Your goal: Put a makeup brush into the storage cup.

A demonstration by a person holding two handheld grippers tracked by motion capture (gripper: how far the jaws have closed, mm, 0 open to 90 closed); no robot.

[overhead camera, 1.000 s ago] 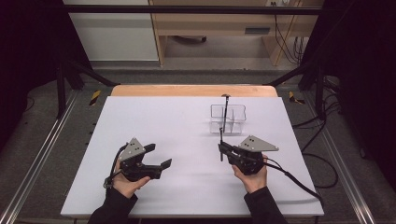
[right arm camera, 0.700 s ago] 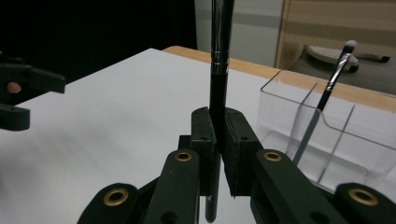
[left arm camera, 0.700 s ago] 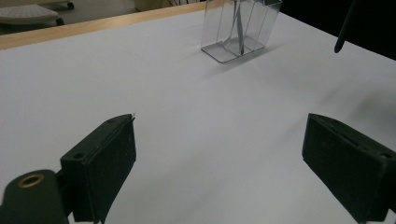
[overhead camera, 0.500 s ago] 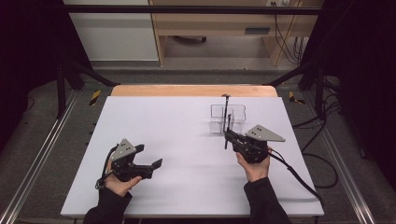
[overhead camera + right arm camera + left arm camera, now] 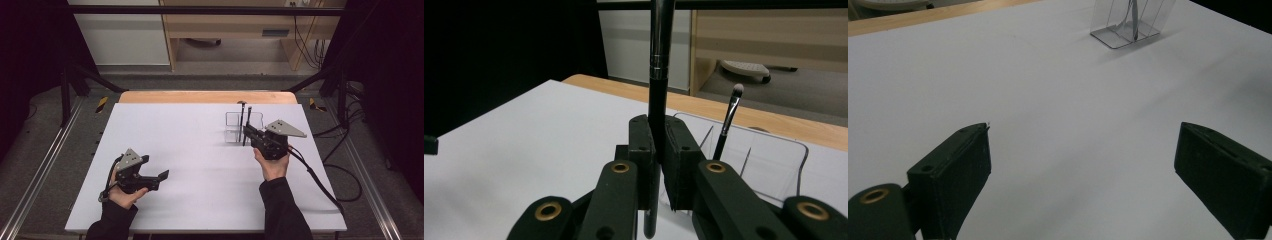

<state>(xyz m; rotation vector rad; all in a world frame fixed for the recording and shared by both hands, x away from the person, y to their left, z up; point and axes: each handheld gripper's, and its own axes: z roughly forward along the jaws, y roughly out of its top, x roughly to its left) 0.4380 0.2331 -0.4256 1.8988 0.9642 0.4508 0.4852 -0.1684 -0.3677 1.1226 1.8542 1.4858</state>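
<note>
A clear acrylic holder (image 5: 232, 131) (image 5: 1128, 30) (image 5: 769, 160) stands right of centre on the white table (image 5: 200, 135). One thin makeup brush (image 5: 241, 116) (image 5: 729, 117) leans inside it, bristles up. My right gripper (image 5: 249, 134) (image 5: 659, 145) is shut on a second black makeup brush (image 5: 248, 120) (image 5: 657, 55), which it holds upright just at the holder's near side. At the near left, my left gripper (image 5: 156, 170) (image 5: 1083, 160) rests low over bare table; its jaws have just been opening and stand open with nothing between them.
A wooden strip (image 5: 205, 96) runs along the table's far edge. Black frame rails (image 5: 45, 160) flank both sides, and a cable (image 5: 320, 182) trails from the right gripper over the table's right part. Wide bare table lies between the two hands.
The right gripper has carried the brush up and away from me, to the holder. The left hand has drifted slightly left, and its jaws stand a little wider.
</note>
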